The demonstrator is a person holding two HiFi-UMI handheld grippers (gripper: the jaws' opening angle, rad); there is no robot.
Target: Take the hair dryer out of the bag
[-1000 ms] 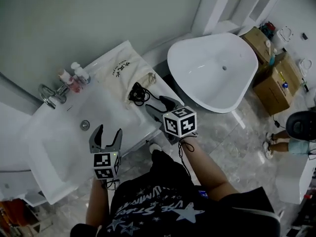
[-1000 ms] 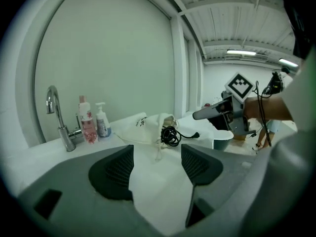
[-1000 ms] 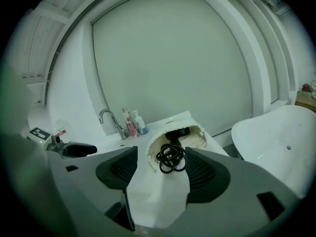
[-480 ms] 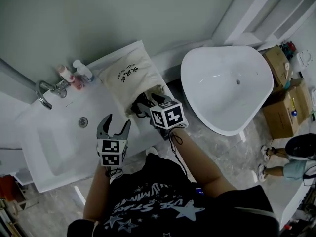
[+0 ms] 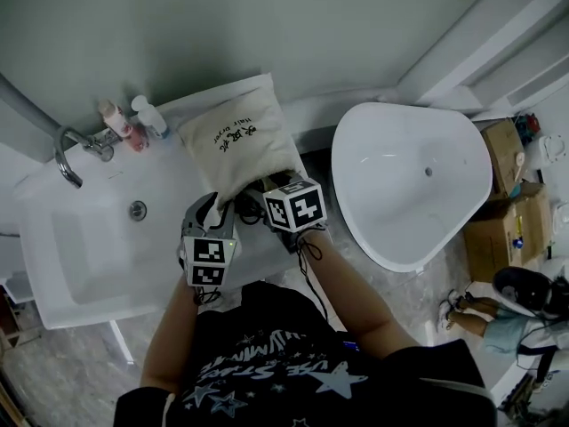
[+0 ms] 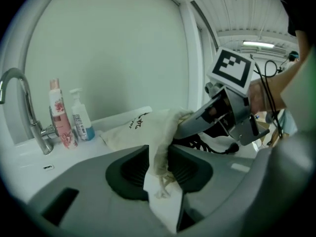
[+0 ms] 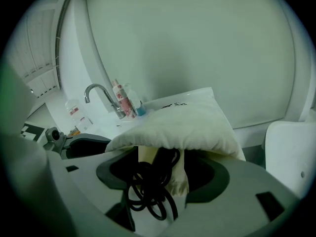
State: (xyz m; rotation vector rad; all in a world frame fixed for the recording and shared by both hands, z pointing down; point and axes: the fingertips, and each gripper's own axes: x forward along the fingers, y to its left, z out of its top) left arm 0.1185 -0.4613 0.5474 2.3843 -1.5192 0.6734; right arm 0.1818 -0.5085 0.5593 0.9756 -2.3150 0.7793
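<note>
A cream cloth bag (image 5: 236, 145) with black print lies on the white counter right of the sink, its mouth toward me. A coil of black cord (image 7: 148, 186) hangs out of the mouth; the hair dryer's body is hidden inside. My left gripper (image 5: 213, 210) is at the mouth's left edge. Its jaws are closing, and the pads pinch a fold of the bag's rim (image 6: 160, 154). My right gripper (image 5: 256, 201) is at the mouth's right side. Its jaws (image 7: 158, 174) stand open, with the cord and a flap of cloth between them.
The sink basin (image 5: 89, 247) with a chrome faucet (image 5: 67, 149) lies to the left, two bottles (image 5: 124, 123) behind it. A white bathtub (image 5: 409, 176) stands on the floor to the right, cardboard boxes (image 5: 511, 212) beyond it. A person (image 5: 516, 296) is at the lower right.
Both grippers have moved forward and down to the bag's mouth. The left jaws, wide apart before, have narrowed onto the bag's rim. The right jaws now straddle the cord.
</note>
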